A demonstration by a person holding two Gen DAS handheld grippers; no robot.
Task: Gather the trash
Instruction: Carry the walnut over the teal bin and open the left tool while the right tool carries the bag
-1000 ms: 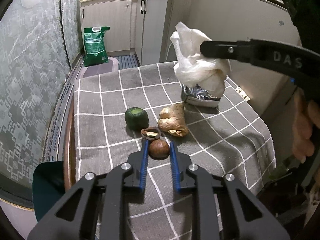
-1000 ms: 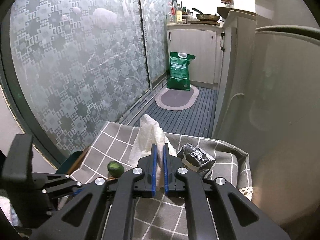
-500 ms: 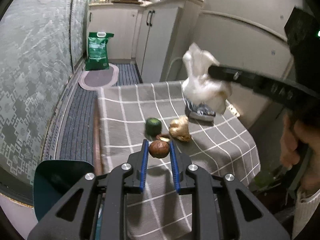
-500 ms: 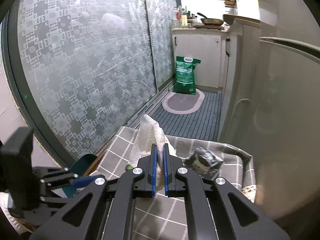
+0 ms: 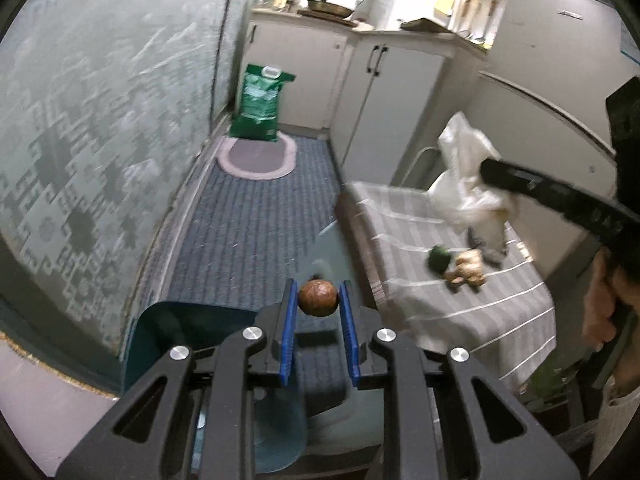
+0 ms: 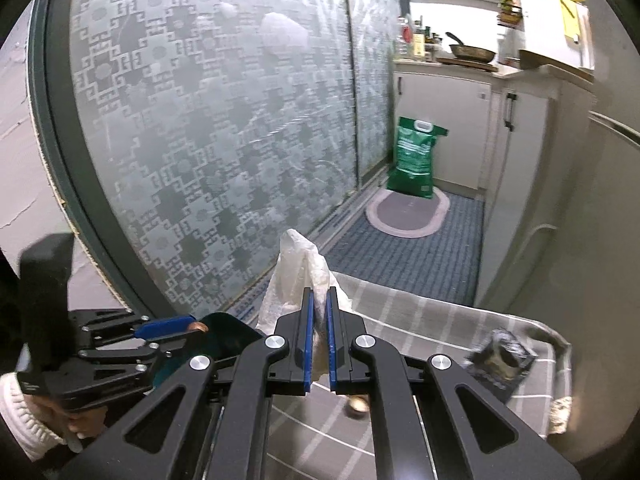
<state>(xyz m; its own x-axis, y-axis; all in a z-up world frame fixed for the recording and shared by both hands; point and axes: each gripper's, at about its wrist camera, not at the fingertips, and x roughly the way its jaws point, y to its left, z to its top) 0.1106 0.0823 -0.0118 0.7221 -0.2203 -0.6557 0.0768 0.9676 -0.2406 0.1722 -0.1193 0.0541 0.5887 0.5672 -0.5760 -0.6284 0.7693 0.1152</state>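
Observation:
My left gripper point(image 5: 318, 304) is shut on a round brown nut shell point(image 5: 317, 298) and holds it in the air over a dark teal bin point(image 5: 224, 340) beside the table. My right gripper point(image 6: 317, 312) is shut on a crumpled white plastic bag point(image 6: 298, 276) and holds it above the grey checked tablecloth point(image 6: 420, 332). The bag also shows in the left wrist view point(image 5: 472, 184), clamped by the right gripper. The left gripper also shows in the right wrist view point(image 6: 176, 326), at the lower left over the bin point(image 6: 228, 340).
On the table lie a green round fruit point(image 5: 439, 259), a piece of ginger point(image 5: 466, 270) and a dark foil packet point(image 6: 500, 360). A patterned glass sliding door point(image 6: 220, 120) runs along the left. A green sack point(image 5: 260, 104) and a rug point(image 5: 258, 156) lie on the floor by white cabinets point(image 5: 384, 96).
My left gripper has lifted the nut shell off the table and swung it left, over the teal bin. My right gripper keeps the white bag raised.

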